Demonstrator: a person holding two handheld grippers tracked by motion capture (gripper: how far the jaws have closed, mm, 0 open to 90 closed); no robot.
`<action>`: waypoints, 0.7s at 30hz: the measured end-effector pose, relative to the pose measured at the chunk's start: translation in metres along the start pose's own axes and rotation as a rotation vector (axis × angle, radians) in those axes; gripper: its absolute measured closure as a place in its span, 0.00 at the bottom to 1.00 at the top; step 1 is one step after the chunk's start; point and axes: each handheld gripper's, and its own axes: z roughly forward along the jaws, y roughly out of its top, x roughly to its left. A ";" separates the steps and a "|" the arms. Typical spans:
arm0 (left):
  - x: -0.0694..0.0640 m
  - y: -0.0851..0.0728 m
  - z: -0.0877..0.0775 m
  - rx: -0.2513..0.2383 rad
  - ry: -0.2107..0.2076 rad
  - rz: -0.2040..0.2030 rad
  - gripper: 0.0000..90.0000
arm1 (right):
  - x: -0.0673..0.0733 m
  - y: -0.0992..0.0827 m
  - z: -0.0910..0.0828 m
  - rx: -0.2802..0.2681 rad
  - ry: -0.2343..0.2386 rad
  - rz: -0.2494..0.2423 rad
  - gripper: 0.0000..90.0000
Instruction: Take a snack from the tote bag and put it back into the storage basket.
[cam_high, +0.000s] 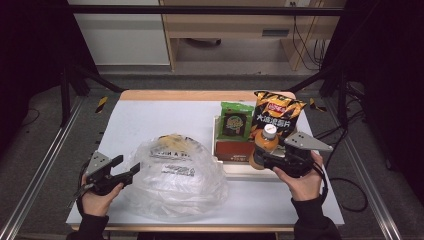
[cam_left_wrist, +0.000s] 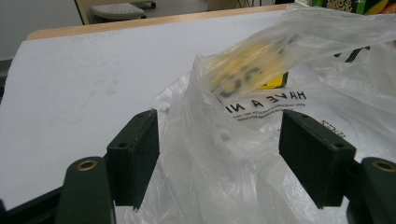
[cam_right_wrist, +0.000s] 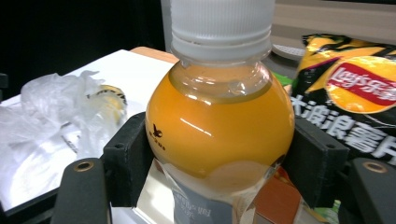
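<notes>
On the left, my left gripper (cam_high: 131, 166) has its jaws wide apart at the edge of the clear plastic bag (cam_high: 175, 175). In the left gripper view a loose fold of the bag (cam_left_wrist: 224, 154) rises between the two pads, but I cannot see that they press on it. The bag lies flat on the white table (cam_high: 150, 115), near its front edge. Inside it there is something yellow (cam_left_wrist: 252, 70), blurred and behind the film, so I cannot tell what it is.

To the right, my right gripper (cam_high: 260, 159) holds the orange juice bottle (cam_high: 264, 145); both pads touch its round body (cam_right_wrist: 219, 135). The bottle stands upright, its long axis vertical, and the white cap (cam_right_wrist: 222, 23) points up. It is over the tray (cam_high: 235, 167), just in front of the black and orange chip bag (cam_high: 277, 115), with a green packet (cam_high: 236, 120) beside it. The bottom of the bottle is cut off in the right gripper view, so I cannot tell if it rests on the tray.
</notes>
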 end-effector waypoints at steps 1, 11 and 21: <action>0.000 0.000 0.000 0.000 0.000 -0.001 0.32 | -0.002 0.000 -0.001 0.001 -0.004 0.001 0.34; 0.003 0.000 -0.001 0.002 0.005 -0.004 0.32 | -0.023 -0.005 -0.004 0.011 -0.021 -0.015 0.34; 0.004 0.000 -0.001 -0.002 0.008 -0.008 0.32 | -0.043 -0.012 -0.008 0.013 -0.044 -0.008 0.34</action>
